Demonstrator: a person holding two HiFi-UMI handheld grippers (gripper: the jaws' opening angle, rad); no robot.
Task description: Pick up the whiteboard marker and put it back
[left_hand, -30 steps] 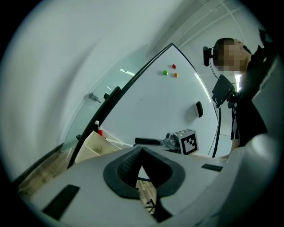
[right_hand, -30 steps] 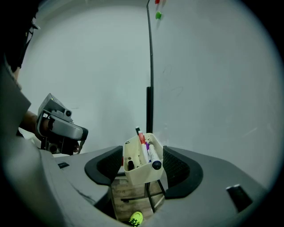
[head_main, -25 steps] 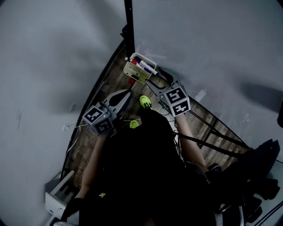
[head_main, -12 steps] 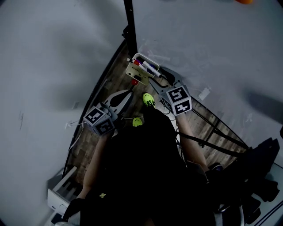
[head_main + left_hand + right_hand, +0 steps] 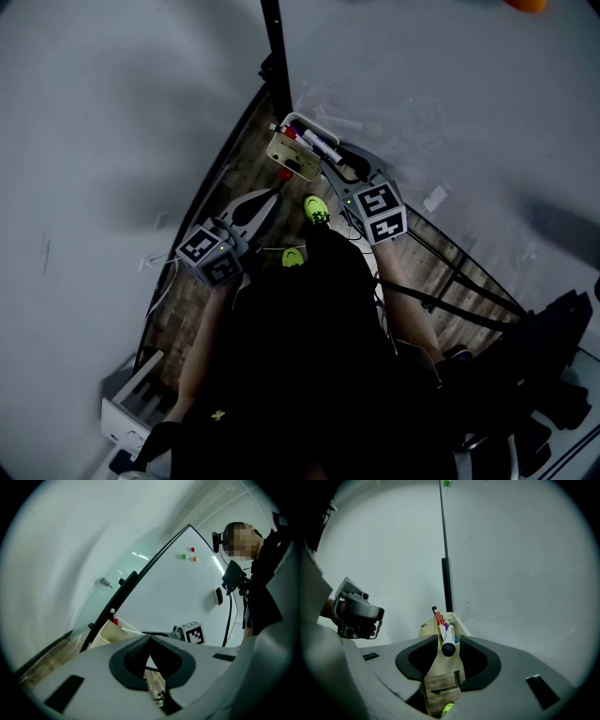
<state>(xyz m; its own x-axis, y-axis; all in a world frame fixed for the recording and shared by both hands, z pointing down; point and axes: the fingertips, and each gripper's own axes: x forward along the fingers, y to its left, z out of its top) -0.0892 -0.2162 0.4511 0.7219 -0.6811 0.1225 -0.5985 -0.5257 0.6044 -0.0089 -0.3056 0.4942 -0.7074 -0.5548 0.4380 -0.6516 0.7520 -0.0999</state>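
Note:
A cream marker holder [image 5: 289,156] stands on the floor at the foot of the whiteboard, with several markers in it. One white whiteboard marker [image 5: 449,647] with a black end cap sticks out of the holder [image 5: 440,667] toward me. My right gripper [image 5: 448,638] reaches over the holder, and its jaws are closing on either side of that marker, with narrow gaps still showing. In the head view the right gripper [image 5: 328,167] is at the holder's near edge. My left gripper [image 5: 272,195] hangs to the left of the holder, shut and holding nothing; its tips [image 5: 149,638] meet.
The whiteboard's black stand pole [image 5: 274,56] rises just behind the holder. A wood-pattern floor strip [image 5: 192,291] runs below the board. Yellow-green shoes [image 5: 316,210] stand between the grippers. A white box [image 5: 131,408] sits at lower left. Coloured magnets [image 5: 183,556] dot the board.
The right gripper's jaws have drawn closer together around the marker's end at the holder. The left gripper has stayed where it was.

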